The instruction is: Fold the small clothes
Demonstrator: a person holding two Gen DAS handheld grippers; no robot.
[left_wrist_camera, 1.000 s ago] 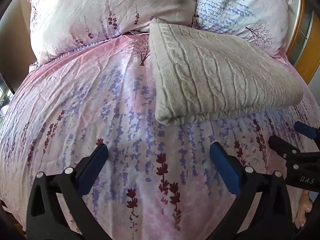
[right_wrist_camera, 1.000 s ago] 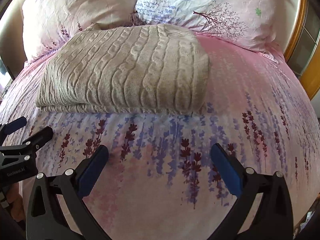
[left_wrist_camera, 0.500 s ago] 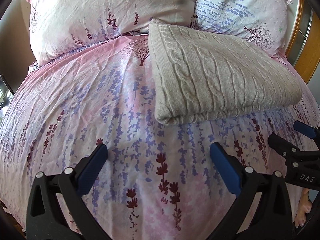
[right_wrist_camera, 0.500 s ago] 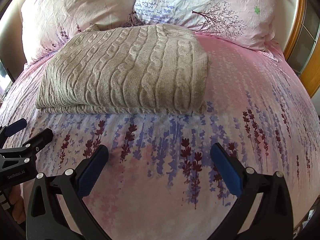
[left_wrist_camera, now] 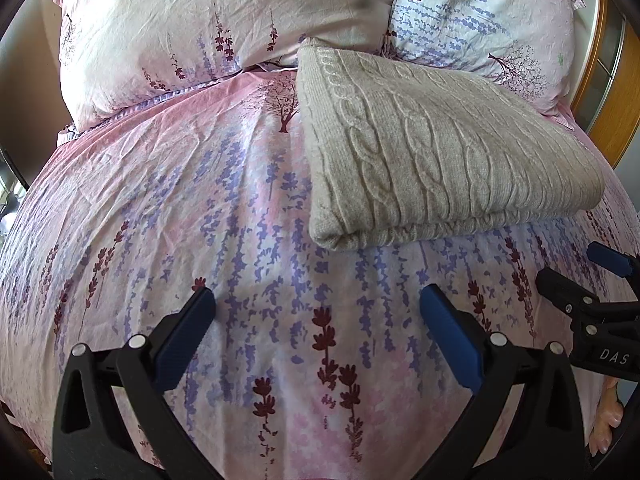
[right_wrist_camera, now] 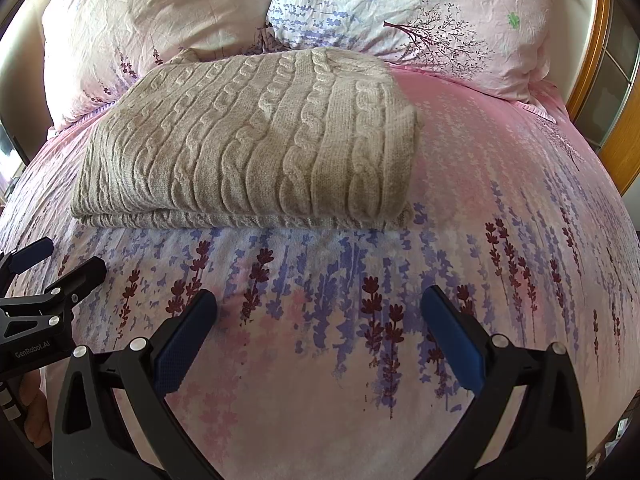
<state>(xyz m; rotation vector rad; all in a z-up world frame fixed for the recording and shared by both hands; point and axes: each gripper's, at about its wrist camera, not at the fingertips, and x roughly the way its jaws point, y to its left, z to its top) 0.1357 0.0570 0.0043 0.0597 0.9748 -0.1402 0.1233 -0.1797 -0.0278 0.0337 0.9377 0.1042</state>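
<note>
Sweater [right_wrist_camera: 248, 148], folded, lies on the floral bedspread [right_wrist_camera: 400, 320] against two pillows [left_wrist_camera: 224, 28], its near edge well apart from both claws. Left gripper [left_wrist_camera: 316, 320] and right gripper [right_wrist_camera: 318, 320] hover released, grasping nothing, over bare bedspread.

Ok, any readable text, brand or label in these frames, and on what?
"DAS": on the right claw body, cut off at the left view's edge.
"GenRobot.AI": on the left claw body, in the right view.
Nothing readable on the folded sweater or bedding.
</note>
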